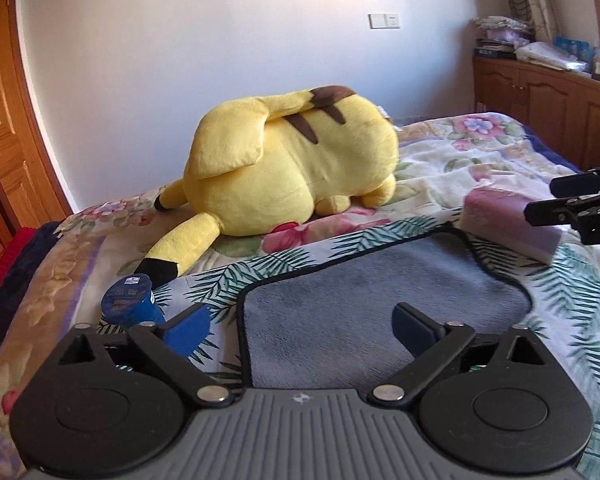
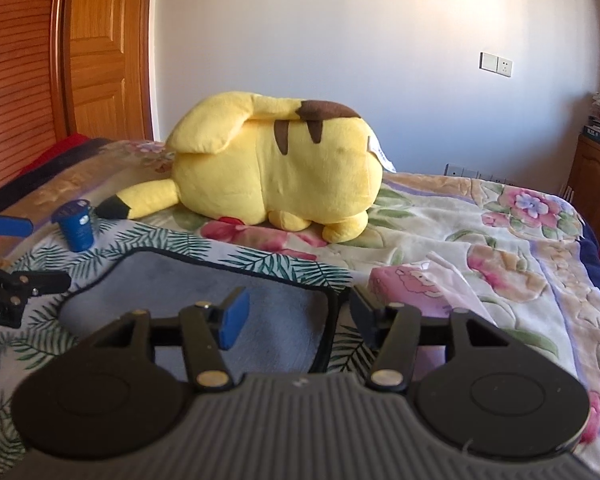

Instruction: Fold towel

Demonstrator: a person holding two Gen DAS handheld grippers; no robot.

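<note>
A grey-blue towel (image 1: 372, 292) with a dark border lies flat on a leaf-print cloth on the bed; it also shows in the right wrist view (image 2: 204, 300). My left gripper (image 1: 300, 330) is open, hovering over the towel's near left part, and holds nothing. My right gripper (image 2: 296, 316) is open over the towel's right edge and holds nothing. The right gripper's black fingers (image 1: 572, 204) show at the right edge of the left wrist view. The left gripper's blue pad (image 2: 8, 226) shows at the left edge of the right wrist view.
A large yellow plush toy (image 1: 292, 160) lies behind the towel. A blue cup (image 1: 132, 300) stands left of the towel. A pink tissue pack (image 2: 412, 284) lies right of it. Wooden cabinets (image 1: 548, 96) stand at the far right, a wooden door (image 2: 100, 48) at the left.
</note>
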